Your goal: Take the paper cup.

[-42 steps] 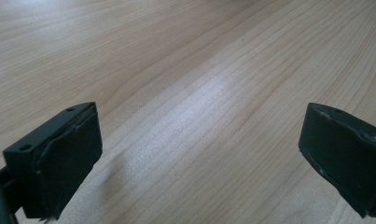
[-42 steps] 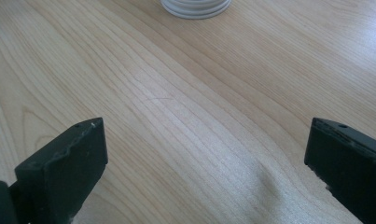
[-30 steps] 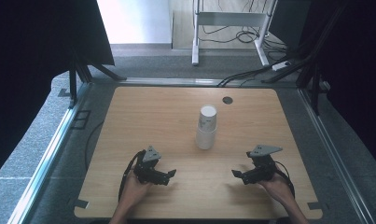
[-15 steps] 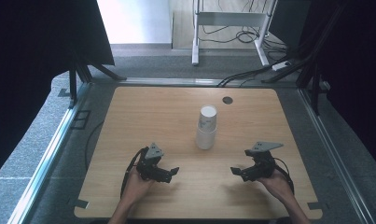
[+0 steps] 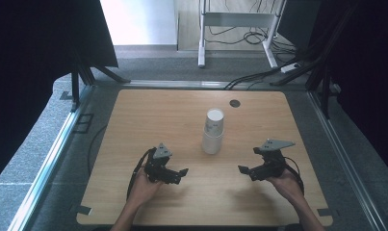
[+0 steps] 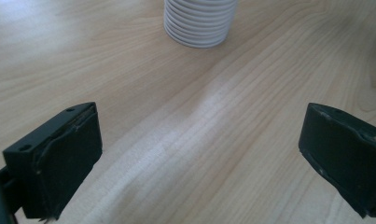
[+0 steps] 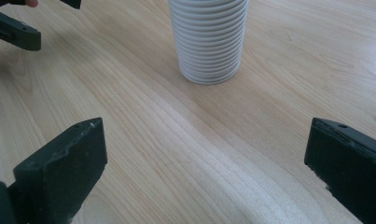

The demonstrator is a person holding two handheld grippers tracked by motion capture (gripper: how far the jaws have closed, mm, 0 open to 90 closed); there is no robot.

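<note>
I hold my left claw point(image 5: 178, 174) and right claw point(image 5: 246, 171) low over the surface point(image 5: 134, 120), both spread wide and empty, angled inward. The stack of white cups point(image 5: 213, 131) stands upright between and beyond them, untouched.

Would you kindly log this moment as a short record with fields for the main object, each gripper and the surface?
object: stack of white paper cups, upright near the table's middle
left gripper: open, holding nothing, short of the stack
right gripper: open, holding nothing, short of the stack
surface: wooden table, with a dark round hole near its far edge
</note>
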